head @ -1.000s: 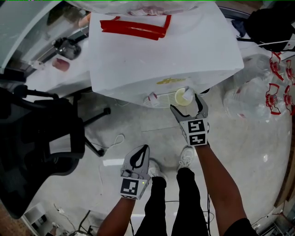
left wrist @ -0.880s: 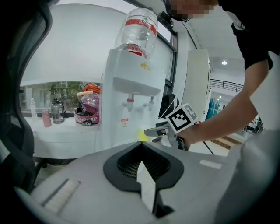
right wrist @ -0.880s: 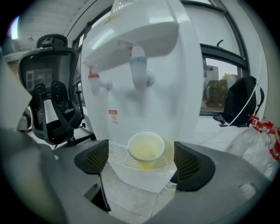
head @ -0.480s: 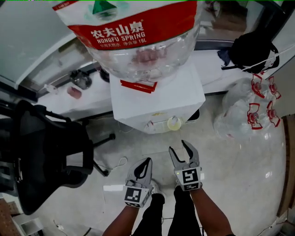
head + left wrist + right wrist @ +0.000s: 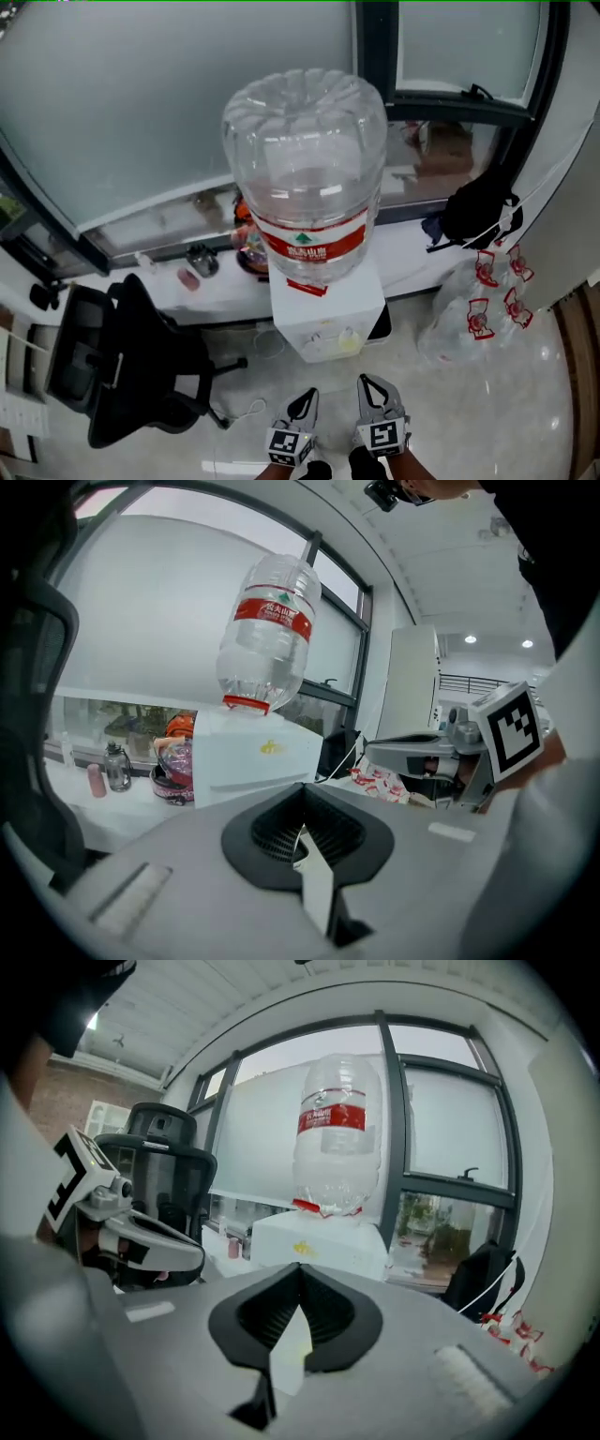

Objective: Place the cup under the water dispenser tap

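A white water dispenser (image 5: 328, 319) stands on the floor with a big clear bottle (image 5: 305, 178) upside down on top. A pale yellow cup (image 5: 349, 343) sits at its front under the tap. Both grippers are at the bottom edge of the head view, well back from the dispenser. My left gripper (image 5: 308, 400) is shut and holds nothing. My right gripper (image 5: 373, 386) is shut too, with nothing between its fingers. The dispenser (image 5: 253, 757) shows beyond the shut left jaws (image 5: 302, 834). The dispenser (image 5: 319, 1241) also lies ahead of the shut right jaws (image 5: 298, 1314). The cup is hidden in both gripper views.
A black office chair (image 5: 122, 366) stands left of the dispenser. Clear bags with red handles (image 5: 478, 314) lie on the floor at the right. A black bag (image 5: 478, 211) rests on the window ledge, which holds small bottles and a bowl behind the dispenser.
The right gripper let go of the cup at the dispenser, drew back and shut. Both grippers rose and moved away, and the head view lifted to show the whole bottle.
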Motion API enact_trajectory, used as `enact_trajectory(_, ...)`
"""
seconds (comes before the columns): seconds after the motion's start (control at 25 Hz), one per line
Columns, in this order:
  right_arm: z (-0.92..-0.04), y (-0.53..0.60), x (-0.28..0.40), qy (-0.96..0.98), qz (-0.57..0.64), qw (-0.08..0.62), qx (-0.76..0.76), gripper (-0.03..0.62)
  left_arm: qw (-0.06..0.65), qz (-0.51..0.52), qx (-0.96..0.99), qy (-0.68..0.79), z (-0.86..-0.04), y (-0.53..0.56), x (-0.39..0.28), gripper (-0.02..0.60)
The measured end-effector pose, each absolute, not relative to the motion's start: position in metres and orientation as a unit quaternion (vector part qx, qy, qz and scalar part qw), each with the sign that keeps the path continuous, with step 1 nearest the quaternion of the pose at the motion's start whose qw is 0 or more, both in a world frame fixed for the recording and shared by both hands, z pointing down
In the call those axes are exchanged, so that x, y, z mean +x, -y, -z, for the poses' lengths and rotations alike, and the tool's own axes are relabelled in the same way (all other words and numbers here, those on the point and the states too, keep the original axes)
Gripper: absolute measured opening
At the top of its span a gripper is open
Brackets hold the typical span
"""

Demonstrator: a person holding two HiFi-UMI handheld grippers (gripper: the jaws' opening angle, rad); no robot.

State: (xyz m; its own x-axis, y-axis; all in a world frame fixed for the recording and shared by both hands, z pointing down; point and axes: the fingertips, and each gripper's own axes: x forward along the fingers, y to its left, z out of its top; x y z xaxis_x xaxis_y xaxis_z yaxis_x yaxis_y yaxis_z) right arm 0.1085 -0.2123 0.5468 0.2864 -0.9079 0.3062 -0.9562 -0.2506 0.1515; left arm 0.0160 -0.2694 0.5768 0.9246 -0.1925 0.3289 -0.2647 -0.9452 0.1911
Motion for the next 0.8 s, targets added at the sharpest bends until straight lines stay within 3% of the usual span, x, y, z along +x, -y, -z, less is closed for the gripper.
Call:
enact_trajectory(0.28,-0.501,0.193,0.111,0.599,-0.057,0.195,0.774,0.003,0.108,-0.115,0.983,0.093,-0.522,0.254,0.026,0.014)
enact_trajectory(0.8,-0.428,0.218,0.125,0.611,-0.004,0.169,0.773,0.002,0.055,-0.078,0.990,0.108,-0.454,0.295,0.043,0.014)
